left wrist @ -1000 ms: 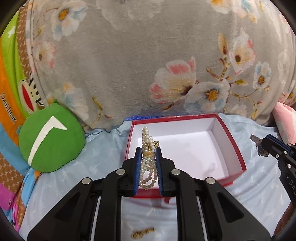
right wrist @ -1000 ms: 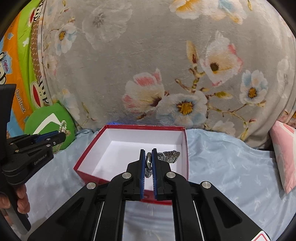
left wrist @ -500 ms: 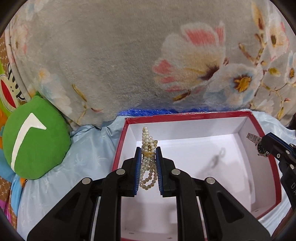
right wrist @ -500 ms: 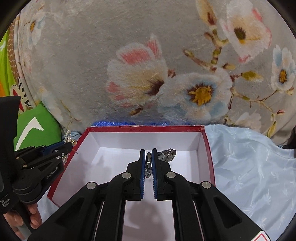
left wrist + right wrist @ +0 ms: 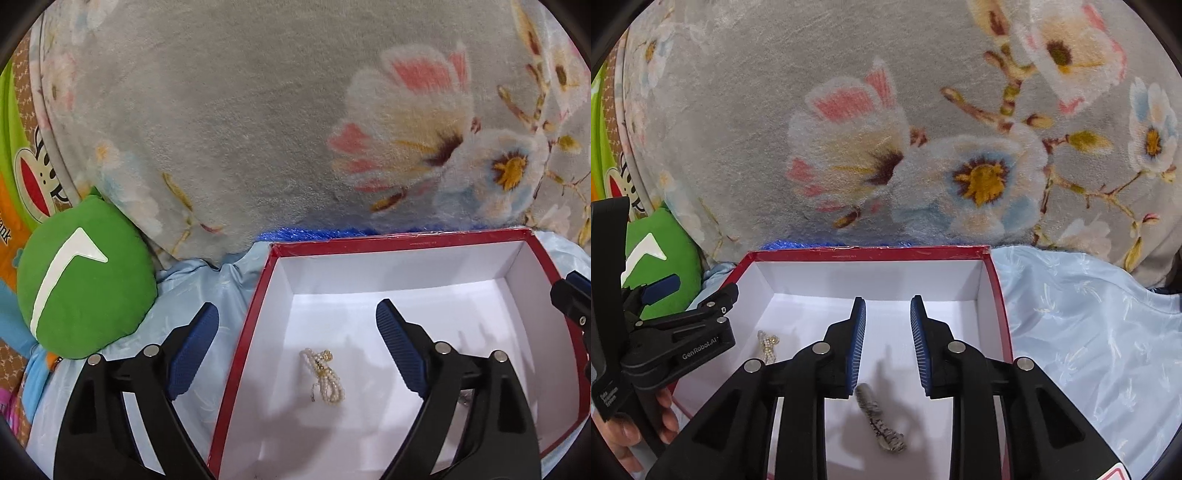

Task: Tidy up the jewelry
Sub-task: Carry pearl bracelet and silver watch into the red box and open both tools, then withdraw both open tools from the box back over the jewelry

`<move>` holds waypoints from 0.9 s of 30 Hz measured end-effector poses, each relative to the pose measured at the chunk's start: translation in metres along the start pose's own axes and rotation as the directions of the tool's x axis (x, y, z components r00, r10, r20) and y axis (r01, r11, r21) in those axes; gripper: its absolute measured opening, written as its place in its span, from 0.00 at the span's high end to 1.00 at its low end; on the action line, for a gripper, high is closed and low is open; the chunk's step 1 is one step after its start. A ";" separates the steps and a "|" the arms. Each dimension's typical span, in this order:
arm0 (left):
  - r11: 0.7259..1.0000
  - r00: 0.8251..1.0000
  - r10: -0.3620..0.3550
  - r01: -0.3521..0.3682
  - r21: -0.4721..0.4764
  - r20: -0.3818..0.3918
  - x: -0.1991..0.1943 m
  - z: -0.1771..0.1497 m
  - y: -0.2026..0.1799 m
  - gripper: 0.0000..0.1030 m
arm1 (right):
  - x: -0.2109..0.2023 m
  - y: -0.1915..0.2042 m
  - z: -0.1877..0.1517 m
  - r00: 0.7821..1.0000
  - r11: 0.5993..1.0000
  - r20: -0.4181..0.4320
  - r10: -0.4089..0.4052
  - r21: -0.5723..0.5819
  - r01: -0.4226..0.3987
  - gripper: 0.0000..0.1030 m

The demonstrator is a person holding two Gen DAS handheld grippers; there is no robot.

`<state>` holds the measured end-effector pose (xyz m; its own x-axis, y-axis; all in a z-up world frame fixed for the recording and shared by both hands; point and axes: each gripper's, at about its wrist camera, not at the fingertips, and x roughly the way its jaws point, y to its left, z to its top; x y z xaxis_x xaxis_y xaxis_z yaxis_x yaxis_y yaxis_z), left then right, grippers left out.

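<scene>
Both claws just opening: left gripper [image 5: 297, 345] gaping wide, right gripper [image 5: 888, 345] narrower, both empty. Pearls [image 5: 323, 376] & watch [image 5: 881, 419] now lying in box [image 5: 402, 242], so these two pcs are looking done.

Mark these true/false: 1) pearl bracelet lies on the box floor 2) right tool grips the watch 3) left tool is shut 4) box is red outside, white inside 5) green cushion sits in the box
1) True. The pearl bracelet lies loose on the floor of the box.
2) False. The right tool stands open, having just been opening; the watch lies on the box floor below it, free of the pads.
3) False. The left tool is wide open, having just been opening, with nothing between its pads.
4) True.
5) False. The green cushion sits outside the box, on the bedding to its left.
</scene>
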<state>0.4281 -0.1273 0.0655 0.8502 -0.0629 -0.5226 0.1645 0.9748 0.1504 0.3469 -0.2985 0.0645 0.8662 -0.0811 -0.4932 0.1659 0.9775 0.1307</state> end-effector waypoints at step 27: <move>0.987 0.947 -0.139 0.110 -0.113 -0.289 -0.226 -0.245 0.080 0.18 | -0.266 0.041 -0.256 0.987 0.998 -0.154 0.036 -0.039 -0.043 0.61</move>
<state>0.1263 0.0173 -0.0100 0.6377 -0.1330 -0.7587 0.1993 0.9799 -0.0042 0.0029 -0.1870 -0.0188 0.7884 -0.0146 -0.6149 0.1103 0.9869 0.1180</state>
